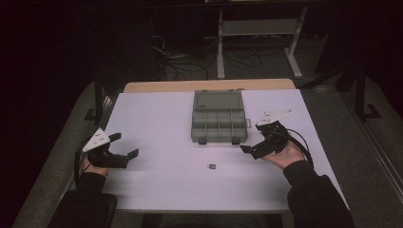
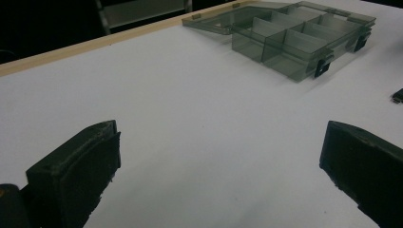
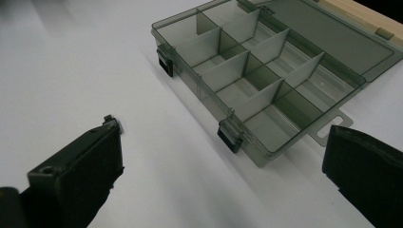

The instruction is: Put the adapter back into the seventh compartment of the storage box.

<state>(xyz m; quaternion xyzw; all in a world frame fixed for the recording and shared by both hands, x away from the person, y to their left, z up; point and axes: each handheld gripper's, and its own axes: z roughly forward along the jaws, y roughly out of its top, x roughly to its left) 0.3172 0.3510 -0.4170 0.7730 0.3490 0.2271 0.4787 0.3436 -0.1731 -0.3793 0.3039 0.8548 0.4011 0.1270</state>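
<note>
1. Black jaws of the left gripper (image 1: pixel 124 145) stand spread wide at the table's near left, pinching nothing.
2. Small dark part (image 1: pixel 212 166) lies on the white table (image 1: pixel 157 118) between the two grippers, nearer the right one.
3. Right gripper (image 1: pixel 251 142), jaws parted and empty, hovers just beside the organizer's near right corner.
4. Smoky plastic organizer box (image 1: pixel 218 124) sits farther back, lid open flat, compartments bare.

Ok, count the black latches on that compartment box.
2. Both sit on the front wall of the box, the side facing the person: the left latch near one corner, the right latch near the other. None appear hidden.
</note>
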